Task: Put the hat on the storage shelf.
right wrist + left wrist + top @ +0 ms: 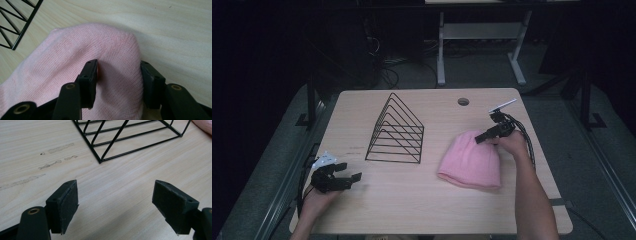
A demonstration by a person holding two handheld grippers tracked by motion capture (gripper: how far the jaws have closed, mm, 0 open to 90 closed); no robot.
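**Pink beanie – right gripper at its crown**

Pink knit beanie (471,160) lies flat on the wooden table (412,200), right of the black wire file rack (396,131), well apart from it. Right gripper (117,75) sits at the beanie's far, rounded end; its 2 jaws straddle a raised fold of knit, one pad (90,77) pressing into the fabric, the other at the fold's outer edge – grasping, though not fully clenched. Left gripper (115,202) hovers over bare wood near the table's front-left corner, jaws released and wide apart, holding nothing; the rack's near corner lies ahead of it.
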